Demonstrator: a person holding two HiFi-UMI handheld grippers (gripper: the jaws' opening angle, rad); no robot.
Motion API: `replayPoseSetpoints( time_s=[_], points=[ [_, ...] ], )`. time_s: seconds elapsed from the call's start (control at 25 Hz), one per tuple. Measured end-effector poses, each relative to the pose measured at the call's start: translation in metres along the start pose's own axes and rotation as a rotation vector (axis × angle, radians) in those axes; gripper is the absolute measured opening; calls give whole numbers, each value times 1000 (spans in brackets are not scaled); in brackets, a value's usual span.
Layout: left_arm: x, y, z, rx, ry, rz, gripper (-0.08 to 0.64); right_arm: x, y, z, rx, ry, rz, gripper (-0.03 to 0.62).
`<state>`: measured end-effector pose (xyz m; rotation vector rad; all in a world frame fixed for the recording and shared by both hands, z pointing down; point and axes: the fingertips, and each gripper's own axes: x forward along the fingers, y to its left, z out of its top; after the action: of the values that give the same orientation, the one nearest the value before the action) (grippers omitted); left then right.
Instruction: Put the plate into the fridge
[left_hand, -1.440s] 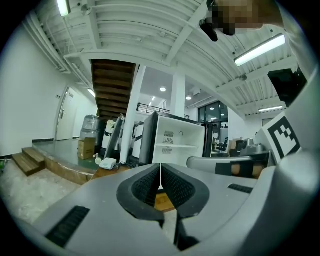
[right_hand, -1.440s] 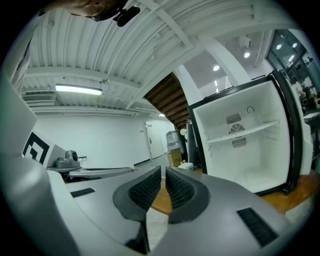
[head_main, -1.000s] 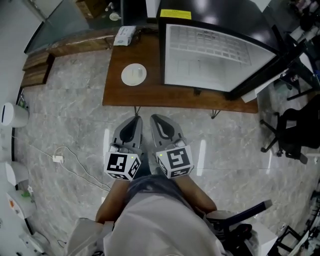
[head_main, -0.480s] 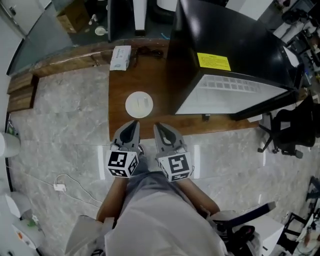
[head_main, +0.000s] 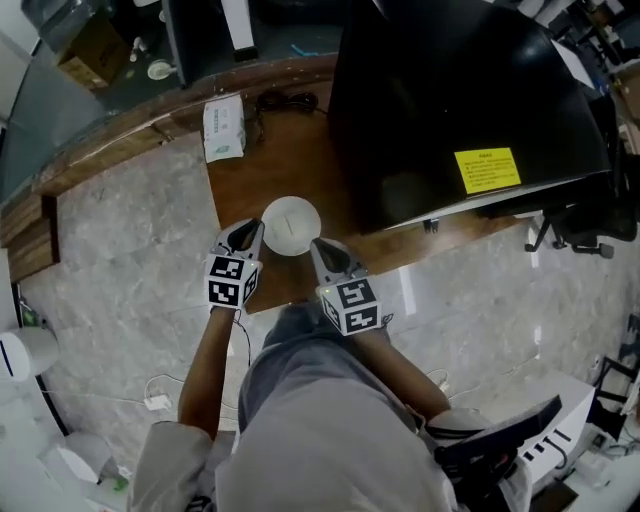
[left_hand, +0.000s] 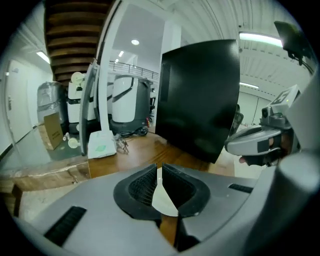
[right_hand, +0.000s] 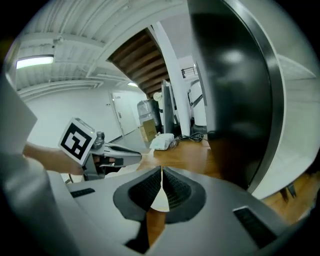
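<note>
Seen from the head camera, one grey marble floor (head_main: 120, 260) fills the lower half of the scene. One black fridge (head_main: 450, 90) stands on one wooden counter (head_main: 255, 170) and takes up the counter's 3 o'clock end. One person in a light top (head_main: 310, 430) stands at the counter's 6 o'clock edge, both arms reaching forward with two grippers, each carrying one marker cube.

The left gripper (head_main: 250, 229) has its jaws closed to a thin slit and holds nothing; its tip sits just beside the rim of the plate at 9 o'clock. The right gripper (head_main: 315, 245) has its jaws pressed fully together, also empty, with its tip at about the plate's 5 o'clock. In each gripper view, white plate surface shows below and beyond the jaw tips, not clamped between them.

One round white plate (head_main: 291, 224) lies flat on the counter near its 6 o'clock edge, between the two grippers and outside the fridge, which rises just beside it at 2 o'clock.

One white tissue pack (head_main: 223, 127) lies on the counter at the plate's 11 o'clock, well apart from it. One coiled black cable (head_main: 285, 101) rests at 12 o'clock, against the fridge's side. One yellow label (head_main: 486, 170) is stuck to the fridge's black surface.
</note>
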<state>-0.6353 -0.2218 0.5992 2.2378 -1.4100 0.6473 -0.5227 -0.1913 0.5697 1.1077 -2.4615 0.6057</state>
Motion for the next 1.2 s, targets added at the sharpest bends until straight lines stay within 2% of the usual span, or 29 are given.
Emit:
replayPoseSetpoints(
  time_s=[0.2, 0.36, 0.44, 0.52, 0.6, 0.68, 0.76, 0.96, 1.2],
  points=[
    [128, 61, 0, 76, 170, -75, 20, 85, -77, -23, 83, 89, -33, 18],
    [193, 56, -28, 152, 337, -108, 21, 102, -115, -71, 190, 161, -67, 18],
    [217, 54, -39, 159, 387, -91, 27, 112, -135, -93, 253, 195, -77, 20],
    [231, 49, -48, 144, 424, -111, 70, 120, -149, -110, 316, 231, -88, 20],
    [236, 41, -55, 123, 447, -154, 87, 124, -155, -124, 396, 260, -94, 25],
    [239, 38, -55, 103, 452, -179, 89, 129, -159, -134, 492, 277, -87, 94],
    [239, 39, -55, 92, 457, -193, 90, 132, -163, -141, 561, 287, -84, 110],
    [237, 43, -53, 109, 463, -207, 118, 140, -164, -142, 623, 287, -72, 110],
    [232, 42, -54, 25, 439, -252, 100, 150, -154, -134, 740, 251, -38, 107]
  ],
)
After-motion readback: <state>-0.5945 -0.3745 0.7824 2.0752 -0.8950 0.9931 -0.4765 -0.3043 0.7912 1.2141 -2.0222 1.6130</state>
